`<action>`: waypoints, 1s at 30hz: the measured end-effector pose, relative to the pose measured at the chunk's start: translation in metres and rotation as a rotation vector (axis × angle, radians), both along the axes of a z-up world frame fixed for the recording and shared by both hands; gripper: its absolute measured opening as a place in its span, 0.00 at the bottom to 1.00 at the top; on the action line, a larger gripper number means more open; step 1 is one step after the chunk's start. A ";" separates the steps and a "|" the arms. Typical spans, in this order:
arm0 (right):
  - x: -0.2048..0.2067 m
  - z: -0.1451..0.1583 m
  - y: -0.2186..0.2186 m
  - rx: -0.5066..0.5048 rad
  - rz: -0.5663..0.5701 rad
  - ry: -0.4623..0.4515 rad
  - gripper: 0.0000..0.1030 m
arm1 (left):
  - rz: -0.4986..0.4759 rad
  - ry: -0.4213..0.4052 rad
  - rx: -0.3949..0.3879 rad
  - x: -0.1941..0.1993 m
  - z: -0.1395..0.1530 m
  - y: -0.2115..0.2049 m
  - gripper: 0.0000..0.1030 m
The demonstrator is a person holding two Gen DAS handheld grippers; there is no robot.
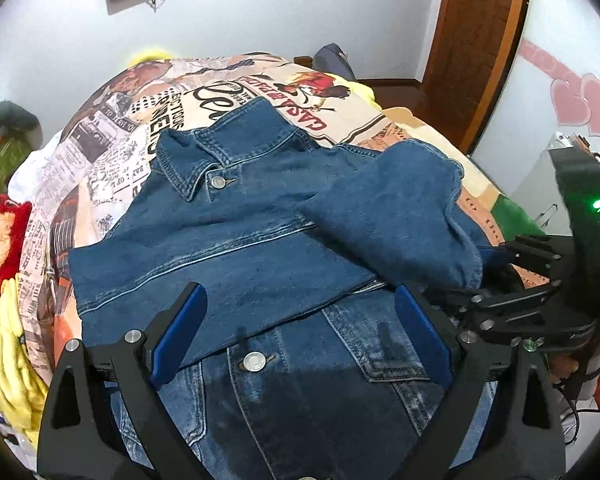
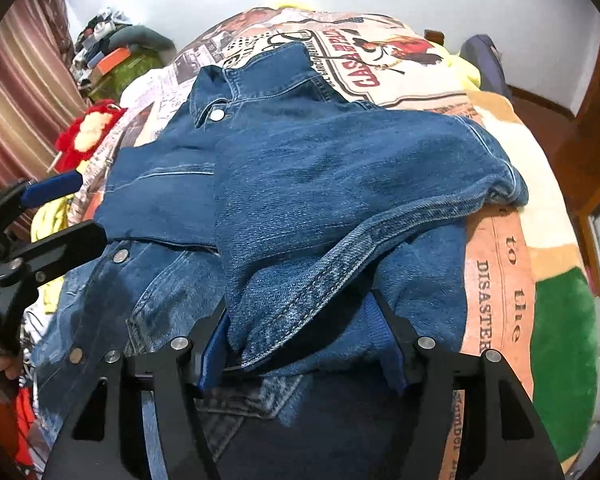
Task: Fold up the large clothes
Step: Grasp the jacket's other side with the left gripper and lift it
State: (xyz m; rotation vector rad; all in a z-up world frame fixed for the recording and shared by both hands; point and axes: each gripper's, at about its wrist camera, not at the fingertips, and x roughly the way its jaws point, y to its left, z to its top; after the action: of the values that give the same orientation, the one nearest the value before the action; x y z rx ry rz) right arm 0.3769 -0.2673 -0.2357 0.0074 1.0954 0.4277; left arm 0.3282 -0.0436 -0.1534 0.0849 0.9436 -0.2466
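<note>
A blue denim jacket (image 1: 260,248) (image 2: 300,160) lies front up on the bed, its collar (image 1: 204,152) toward the far wall. One sleeve (image 1: 380,208) (image 2: 340,184) is folded across the chest, and the other sleeve (image 1: 140,268) lies across from the opposite side. My left gripper (image 1: 300,296) (image 2: 72,208) hovers open over the lower front, nothing between its blue pads. My right gripper (image 2: 300,304) (image 1: 500,272) has its jaws apart; the folded sleeve's cuff end (image 2: 292,320) lies loosely between them.
A printed blanket (image 1: 260,96) (image 2: 496,280) covers the bed. A red plush toy (image 1: 0,240) (image 2: 88,132) and yellow fabric (image 1: 8,380) lie at the left edge. Striped curtain (image 2: 20,80) and a clutter pile (image 2: 112,52) stand left; a wooden door frame (image 1: 480,40) is right.
</note>
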 end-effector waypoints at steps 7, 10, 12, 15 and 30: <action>-0.001 0.031 -0.039 0.173 -0.080 0.031 0.60 | -0.009 -0.013 -0.019 0.008 0.011 -0.009 0.93; -0.005 0.048 -0.060 0.216 -0.120 -0.002 0.62 | -0.054 -0.019 -0.028 0.014 0.018 -0.028 0.93; -0.007 0.058 -0.073 0.208 -0.163 -0.037 0.63 | -0.091 -0.024 -0.029 0.017 0.021 -0.043 0.93; -0.007 0.066 -0.096 0.183 -0.229 -0.072 0.64 | -0.159 -0.025 -0.011 0.026 0.022 -0.072 0.93; 0.002 0.020 -0.162 0.244 -0.428 0.063 0.64 | -0.293 0.130 0.130 0.076 -0.059 -0.140 0.69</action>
State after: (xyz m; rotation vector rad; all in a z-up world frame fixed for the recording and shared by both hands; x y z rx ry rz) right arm 0.3786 -0.4294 -0.2156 0.4655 1.0637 0.1733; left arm 0.4042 -0.1839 -0.2121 0.3312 1.0755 -0.4653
